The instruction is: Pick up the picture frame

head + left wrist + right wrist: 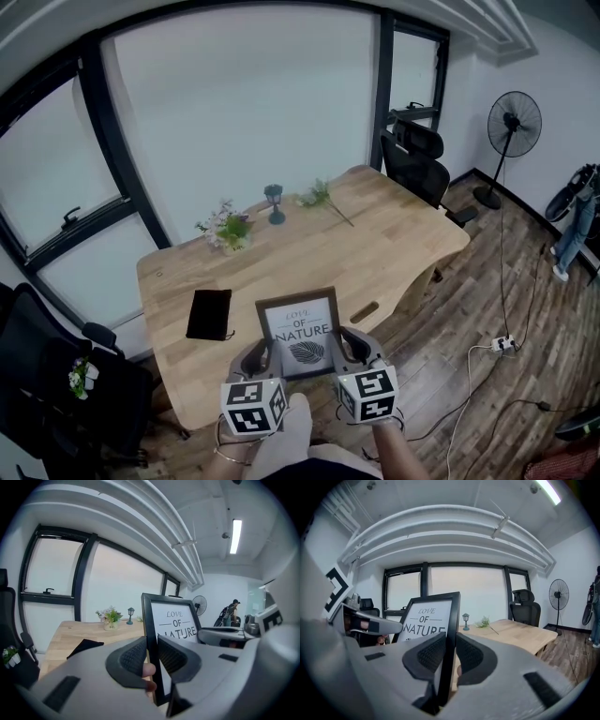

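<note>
Black case [209,314] left, open tabletop [398,234] right

In the head view the frame's [300,328] lower corners are hidden behind the left gripper [262,354] and the right gripper [349,345]; in both gripper views the jaws cover its lower part and cut through the print's last word; the flat black thing [209,314] near the table's [403,244] left edge is too small to tell; a person [577,230] is cut off by the picture's right edge.
</note>
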